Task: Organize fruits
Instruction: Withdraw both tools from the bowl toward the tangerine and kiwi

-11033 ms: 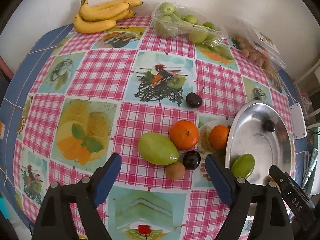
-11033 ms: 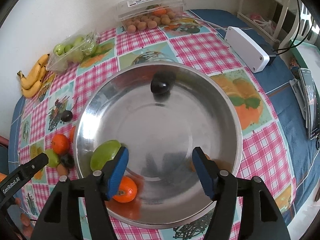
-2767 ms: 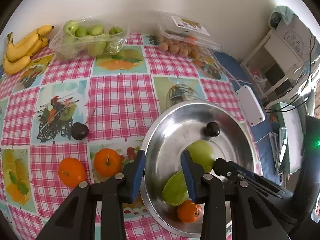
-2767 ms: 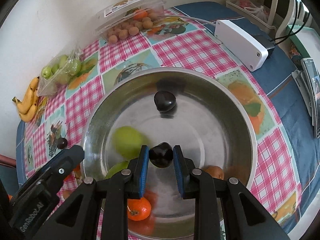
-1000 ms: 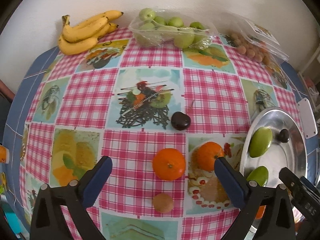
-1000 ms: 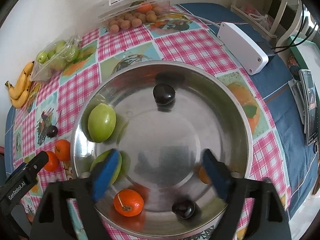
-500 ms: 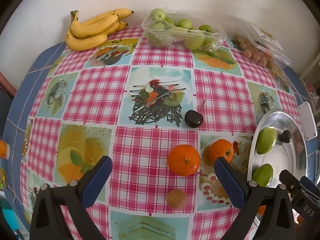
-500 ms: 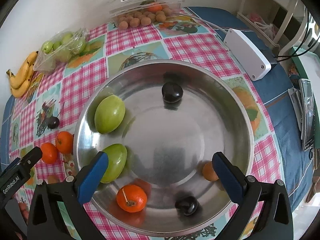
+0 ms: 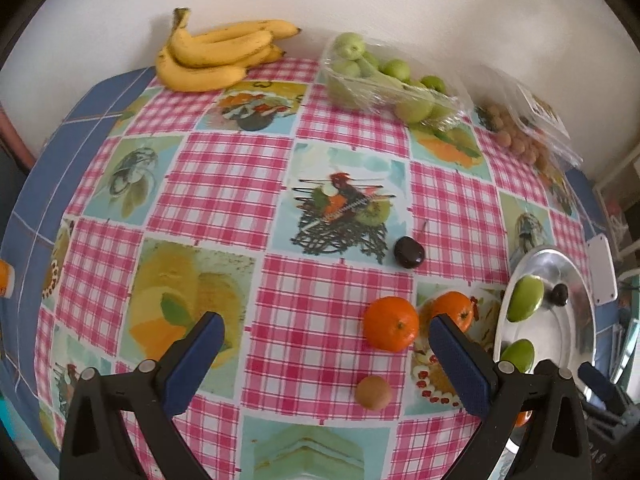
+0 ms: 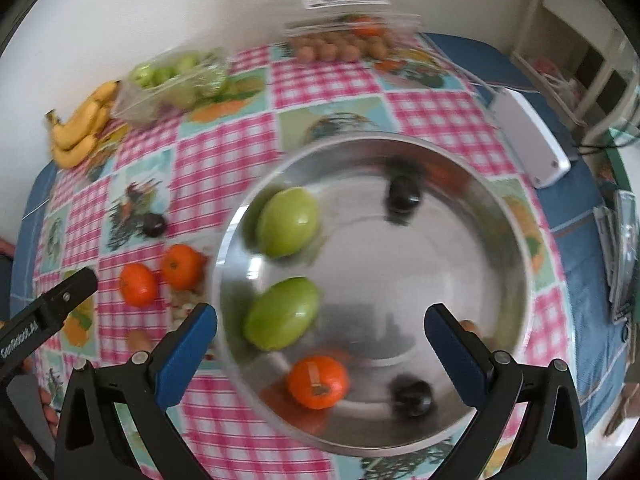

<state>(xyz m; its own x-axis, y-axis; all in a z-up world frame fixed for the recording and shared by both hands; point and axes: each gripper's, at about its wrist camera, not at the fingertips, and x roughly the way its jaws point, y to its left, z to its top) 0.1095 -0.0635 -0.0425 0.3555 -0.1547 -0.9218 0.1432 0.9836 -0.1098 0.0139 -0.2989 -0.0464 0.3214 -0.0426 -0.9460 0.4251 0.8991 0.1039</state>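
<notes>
Left wrist view: the left gripper [image 9: 326, 354] hangs with jaws spread wide and empty over the checked tablecloth [image 9: 224, 184], near two oranges [image 9: 391, 323], a small brown fruit [image 9: 373, 392] and a dark plum [image 9: 409, 252], which lie towards the tabletop's right edge just beside the metal bowl [image 9: 576, 272]. The right gripper [image 10: 320, 338], jaws also wide apart and empty, hovers over the bowl, which holds two green fruits [image 10: 287, 222], an orange and two dark plums.

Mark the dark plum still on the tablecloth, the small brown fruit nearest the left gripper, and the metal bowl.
dark plum [image 9: 409, 252], left wrist view, centre of its body.
small brown fruit [image 9: 373, 392], left wrist view, its middle.
metal bowl [image 10: 516, 216], right wrist view, right-hand wall.
</notes>
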